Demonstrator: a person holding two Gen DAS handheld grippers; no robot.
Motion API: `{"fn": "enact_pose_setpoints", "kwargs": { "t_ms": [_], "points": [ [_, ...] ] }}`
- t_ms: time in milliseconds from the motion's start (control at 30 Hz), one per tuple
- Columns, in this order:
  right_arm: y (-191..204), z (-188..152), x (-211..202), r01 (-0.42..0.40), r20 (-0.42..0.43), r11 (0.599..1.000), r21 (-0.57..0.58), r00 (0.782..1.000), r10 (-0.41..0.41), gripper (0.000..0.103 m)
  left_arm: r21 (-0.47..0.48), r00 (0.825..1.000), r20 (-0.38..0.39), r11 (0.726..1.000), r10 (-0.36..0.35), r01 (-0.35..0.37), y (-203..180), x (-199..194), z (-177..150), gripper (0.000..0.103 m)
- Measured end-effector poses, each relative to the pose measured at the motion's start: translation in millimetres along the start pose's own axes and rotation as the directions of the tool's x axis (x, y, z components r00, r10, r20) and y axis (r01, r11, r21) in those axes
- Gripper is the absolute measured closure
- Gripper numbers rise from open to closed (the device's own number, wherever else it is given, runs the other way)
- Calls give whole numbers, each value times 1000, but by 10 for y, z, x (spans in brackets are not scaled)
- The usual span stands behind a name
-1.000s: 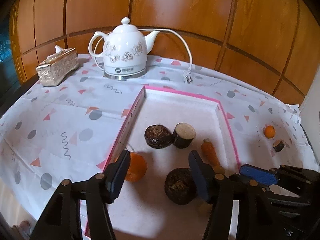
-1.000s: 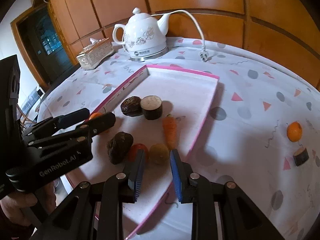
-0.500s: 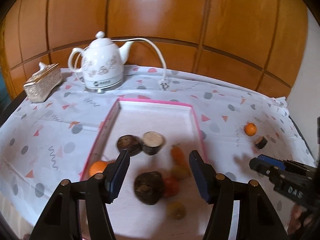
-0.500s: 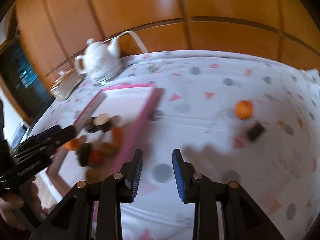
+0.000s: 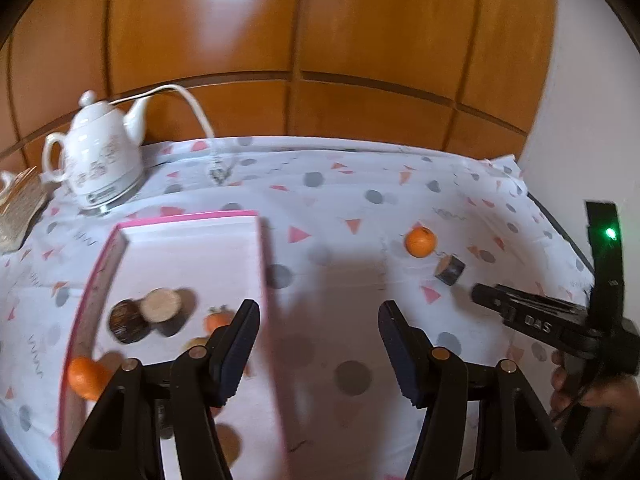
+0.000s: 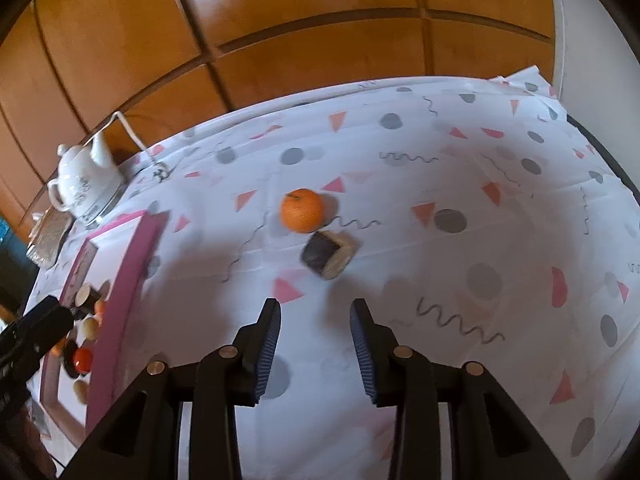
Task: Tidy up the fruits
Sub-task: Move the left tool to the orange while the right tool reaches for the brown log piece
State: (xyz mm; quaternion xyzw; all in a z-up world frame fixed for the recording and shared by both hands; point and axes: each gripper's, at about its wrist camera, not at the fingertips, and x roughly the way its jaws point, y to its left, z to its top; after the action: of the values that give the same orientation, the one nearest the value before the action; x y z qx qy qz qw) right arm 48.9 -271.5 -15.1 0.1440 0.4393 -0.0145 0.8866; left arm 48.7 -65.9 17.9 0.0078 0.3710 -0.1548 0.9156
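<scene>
- Your right claw is gaping empty toward the round orange tangerine and dark cut stub, loose outside the pink-rimmed tray.
- Your left claw is hanging wide, empty.

Glossy wood wall panels (bright glare), glazed ceramic kettle.
</scene>
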Motion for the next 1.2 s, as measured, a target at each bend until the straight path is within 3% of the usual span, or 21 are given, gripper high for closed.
{"fn": "enact_pose_setpoints", "kwargs": {
  "t_ms": [133, 533, 633, 1200],
  "points": [
    [-19, 84, 138, -19, -10, 1000, 1, 1000, 19, 67, 8, 999, -41, 999, -30, 31, -129, 162, 13, 40],
    [-15, 268, 481, 19, -33, 1000, -1, 999, -19, 69, 42, 997, -79, 999, 1, 2, -193, 330, -31, 40],
    [-19, 254, 472, 16, -23, 1000, -19, 1000, -17, 75, 46, 997, -82, 999, 1, 3, -214, 350, -28, 40],
    [-228, 201, 358, -2, -34, 1000, 11, 999, 3, 72, 101, 996, -92, 995, 4, 5, -404, 449, -2, 38]
  ]
}}
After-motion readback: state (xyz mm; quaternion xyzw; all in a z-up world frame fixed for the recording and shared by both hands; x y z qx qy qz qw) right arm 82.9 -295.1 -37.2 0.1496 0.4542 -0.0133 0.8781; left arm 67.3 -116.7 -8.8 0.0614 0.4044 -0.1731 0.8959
